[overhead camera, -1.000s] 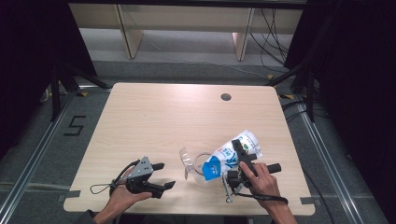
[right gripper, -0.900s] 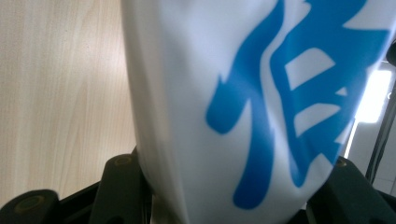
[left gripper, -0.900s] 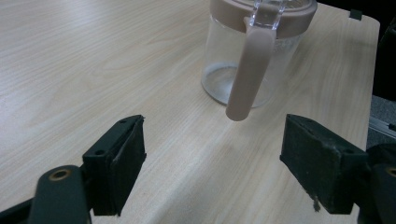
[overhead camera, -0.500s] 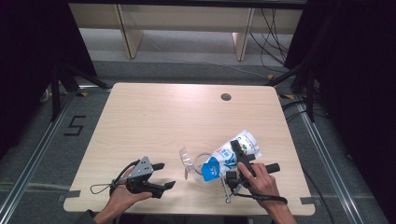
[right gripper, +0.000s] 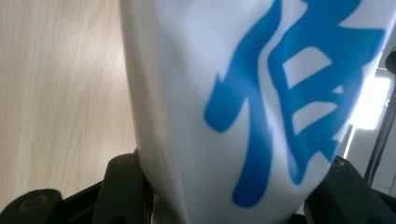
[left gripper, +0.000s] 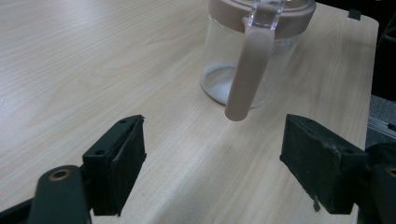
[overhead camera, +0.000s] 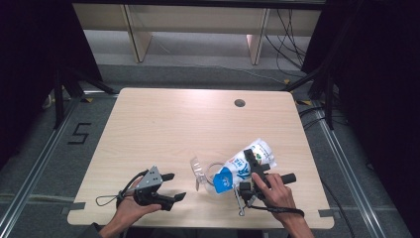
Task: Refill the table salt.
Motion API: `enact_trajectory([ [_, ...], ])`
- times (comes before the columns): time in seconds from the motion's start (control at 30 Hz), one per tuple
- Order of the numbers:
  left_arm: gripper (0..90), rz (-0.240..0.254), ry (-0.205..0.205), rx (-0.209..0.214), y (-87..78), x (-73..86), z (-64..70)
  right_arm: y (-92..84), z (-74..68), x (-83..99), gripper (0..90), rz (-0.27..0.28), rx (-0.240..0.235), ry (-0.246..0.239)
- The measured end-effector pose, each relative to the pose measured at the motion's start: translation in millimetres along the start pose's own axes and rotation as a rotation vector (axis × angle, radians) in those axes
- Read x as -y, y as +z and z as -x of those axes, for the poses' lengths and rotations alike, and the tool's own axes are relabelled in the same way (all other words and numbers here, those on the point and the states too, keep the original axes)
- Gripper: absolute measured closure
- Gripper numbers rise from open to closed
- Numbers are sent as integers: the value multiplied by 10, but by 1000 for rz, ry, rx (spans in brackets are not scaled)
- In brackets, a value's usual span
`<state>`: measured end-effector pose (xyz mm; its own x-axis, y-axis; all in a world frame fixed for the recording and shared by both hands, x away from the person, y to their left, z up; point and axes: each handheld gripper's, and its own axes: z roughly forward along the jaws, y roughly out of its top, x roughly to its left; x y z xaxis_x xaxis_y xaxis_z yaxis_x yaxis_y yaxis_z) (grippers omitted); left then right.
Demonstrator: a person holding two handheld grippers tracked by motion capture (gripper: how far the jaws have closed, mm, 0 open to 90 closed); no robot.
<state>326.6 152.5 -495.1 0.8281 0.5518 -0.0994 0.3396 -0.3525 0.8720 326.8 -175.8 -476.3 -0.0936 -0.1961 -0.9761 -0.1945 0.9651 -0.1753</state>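
A white pouch (overhead camera: 247, 161) with blue lettering hangs tilted over a clear glass jug (overhead camera: 210, 177) near the front right of the wooden table (overhead camera: 173, 124). The right gripper (overhead camera: 250, 174) is clamped across the pouch's middle, its black jaws pressing the soft film from both sides. The pouch looks limp, smooth and probably slippery, likely to sag or fold; a grip across its fuller middle seems safest. The jug, with a beige collar and handle (left gripper: 245, 74), looks rigid and breakable, best taken by that handle. The left gripper (overhead camera: 168, 186) rests nearby on the table, jaws apart, holding nothing.
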Motion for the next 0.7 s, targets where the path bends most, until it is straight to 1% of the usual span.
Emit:
enact_trajectory([
  [0.07,212,2,6,10,5,1,-6,-1,-3,1,505,0,1,1],
  [0.1,212,-3,-17,4,5,7,5,0,-1,-1,505,2,1,0],
  [0.13,212,-3,-17,7,6,6,6,1,1,-3,505,3,4,-4],
  [0.17,212,-4,-11,7,6,5,4,4,6,-5,506,7,6,-13],
  [0.2,212,-3,8,8,4,1,-6,4,5,-7,507,8,6,-15],
  [0.23,212,-3,14,7,4,0,-9,4,3,-7,508,9,8,-15],
  [0.27,212,-7,15,0,0,-2,-4,3,0,-7,508,9,8,-13],
  [0.3,212,-1,9,5,4,-1,1,1,-2,-7,509,8,8,-10],
  [0.4,212,0,8,4,5,0,3,-1,0,-9,509,7,10,-17],
  [0.43,212,0,8,4,4,-1,2,-2,23,-13,509,11,13,-45],
  [0.7,212,-1,8,5,6,0,3,-2,18,-14,510,14,18,-43],
])
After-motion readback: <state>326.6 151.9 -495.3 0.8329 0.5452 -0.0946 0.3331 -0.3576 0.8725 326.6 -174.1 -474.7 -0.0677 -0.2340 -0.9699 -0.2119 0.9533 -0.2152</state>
